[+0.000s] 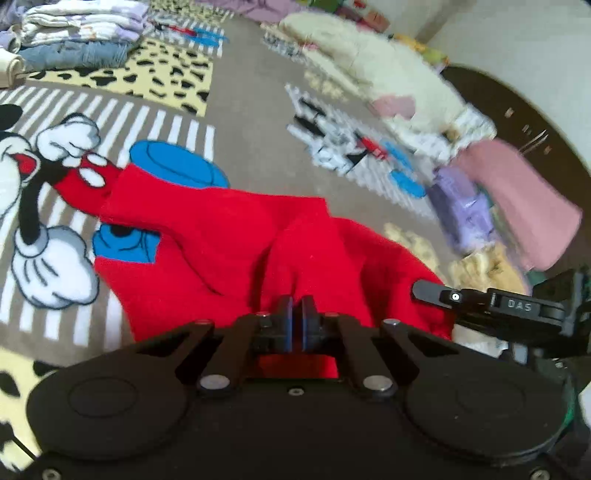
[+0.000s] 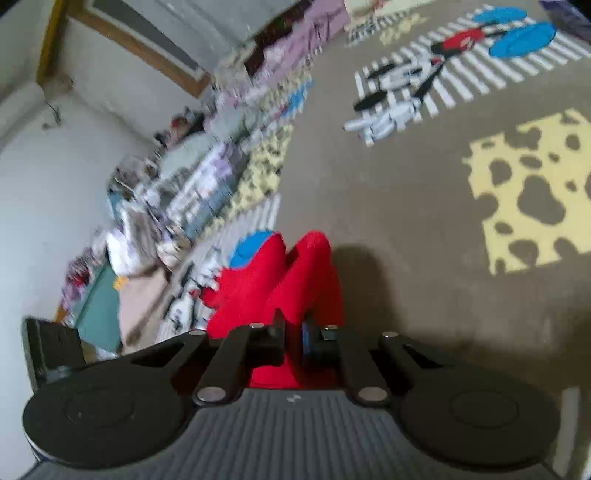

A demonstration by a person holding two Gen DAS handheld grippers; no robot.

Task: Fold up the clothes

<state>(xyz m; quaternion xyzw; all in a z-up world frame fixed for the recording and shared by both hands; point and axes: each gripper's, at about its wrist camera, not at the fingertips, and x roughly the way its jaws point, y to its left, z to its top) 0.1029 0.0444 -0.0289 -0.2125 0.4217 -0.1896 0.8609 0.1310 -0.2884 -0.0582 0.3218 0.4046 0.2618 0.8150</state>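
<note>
Counted one red garment [image 1: 229, 240], one cartoon-print blanket [image 1: 243, 110] under it, and two grippers: the left gripper [image 1: 295, 310] and the right gripper [image 2: 293, 328], each clamped on red cloth. One stack of folded clothes [image 1: 81, 33] sat at the far left in the left wrist view, and one loose heap [image 1: 406, 92] ran along the right edge; items inside either were too blurred to count. The blanket print showed two cartoon mouse figures [image 1: 48, 192] [image 1: 343, 147] in the left wrist view.
</note>
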